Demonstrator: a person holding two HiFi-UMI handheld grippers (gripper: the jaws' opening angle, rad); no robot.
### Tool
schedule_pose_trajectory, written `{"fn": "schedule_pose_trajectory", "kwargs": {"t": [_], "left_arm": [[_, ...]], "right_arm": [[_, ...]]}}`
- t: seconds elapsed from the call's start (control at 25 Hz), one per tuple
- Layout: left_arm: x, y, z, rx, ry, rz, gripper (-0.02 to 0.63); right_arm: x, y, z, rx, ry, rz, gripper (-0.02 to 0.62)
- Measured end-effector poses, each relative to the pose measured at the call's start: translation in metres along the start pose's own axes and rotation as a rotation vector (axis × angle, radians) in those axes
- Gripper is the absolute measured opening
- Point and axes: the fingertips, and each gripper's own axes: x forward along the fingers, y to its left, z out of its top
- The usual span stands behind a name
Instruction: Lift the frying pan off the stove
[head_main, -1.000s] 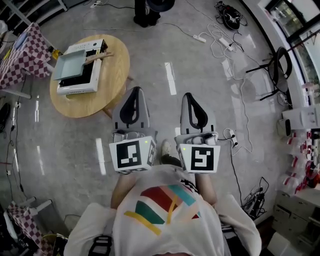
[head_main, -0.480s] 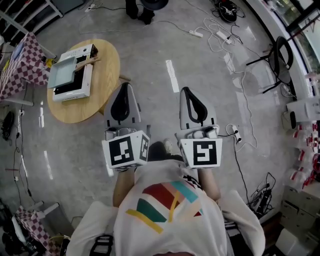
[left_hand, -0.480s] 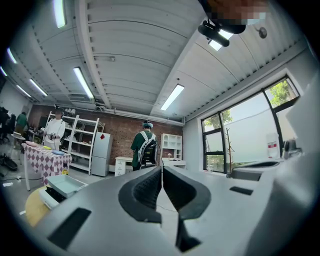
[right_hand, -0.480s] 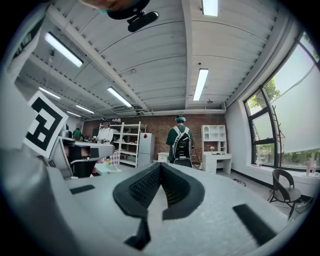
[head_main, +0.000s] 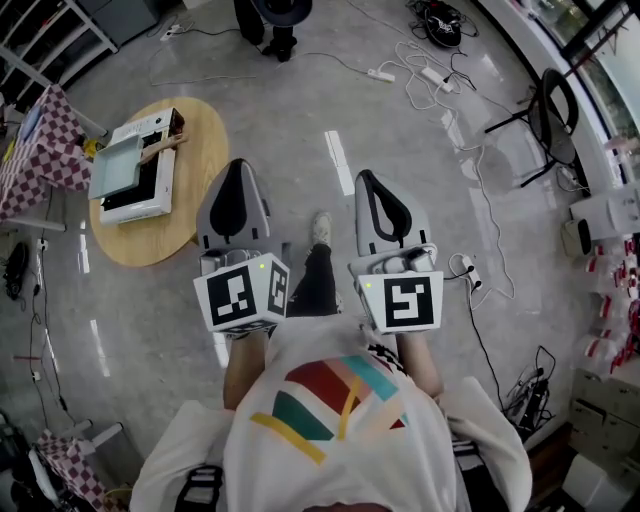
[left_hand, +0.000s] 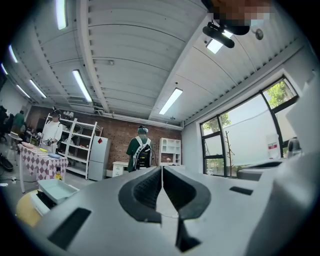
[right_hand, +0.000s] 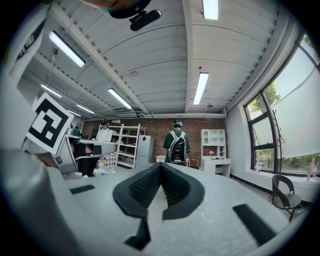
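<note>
One frying pan sits on the single stove on the round desk in the upper left of the frame, well apart from the two tongs at mid-frame. The left tongs and right tongs are each pressed together, pinching nothing.

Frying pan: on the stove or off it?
On. The frying pan sits atop the stove on the round table, nothing lifting it.
</note>
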Motion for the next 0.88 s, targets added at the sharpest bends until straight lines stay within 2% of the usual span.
{"fn": "schedule_pose_trajectory", "kwargs": {"t": [0.28,0.52,0.88], "left_arm": [[0.05,0.008,-0.011,-0.03,-0.045,-0.041,0.009],[0.104,0.024,-0.023,-0.005,-0.066,-0.035,0.009],[0.179,0.079,-0.034,-0.016,-0.041,-0.001,0.009]], "right_arm": [[0.041,-0.009,0.005,-0.056,-0.039,-0.002,-0.001],[0.108,0.003,-0.008,-0.117,0.002,0.053,-0.002],[0.216,0.015,-0.025,-0.116,0.075,0.119,-0.002]]}}
